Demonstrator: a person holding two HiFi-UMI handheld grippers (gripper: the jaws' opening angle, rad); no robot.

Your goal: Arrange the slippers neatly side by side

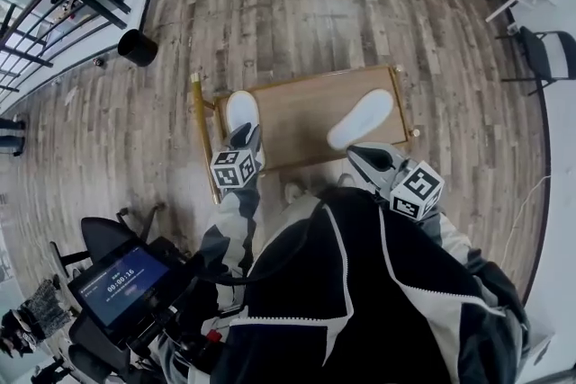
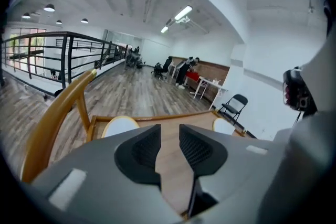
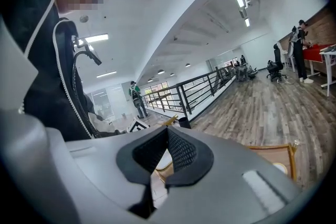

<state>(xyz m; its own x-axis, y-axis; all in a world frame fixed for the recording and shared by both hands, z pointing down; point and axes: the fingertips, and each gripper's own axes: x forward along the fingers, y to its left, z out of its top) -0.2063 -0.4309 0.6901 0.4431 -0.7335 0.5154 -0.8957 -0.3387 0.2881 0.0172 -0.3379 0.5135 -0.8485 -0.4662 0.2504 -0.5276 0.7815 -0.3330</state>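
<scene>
The two slippers lay well apart on the tabletop [image 1: 301, 117], so the job looked hardly begun. The left slipper [image 1: 241, 111] sat by the left edge, pointing at the far edge. The right slipper [image 1: 361, 119] sat near the right edge and lay slanted.

I thought a push from the left claw [image 2: 169, 131] could slide its slipper over the left edge, because it lay so close to it. The right claw [image 3: 167, 134] was closed tight, so it might only shove its slipper and turn it more, not pick it up.

The left claw was held low over the near left corner, close to the near end of its slipper. Its two halves stood apart with nothing between them. The right claw hung by the near edge, below its slipper, empty and tipped up toward the room.
</scene>
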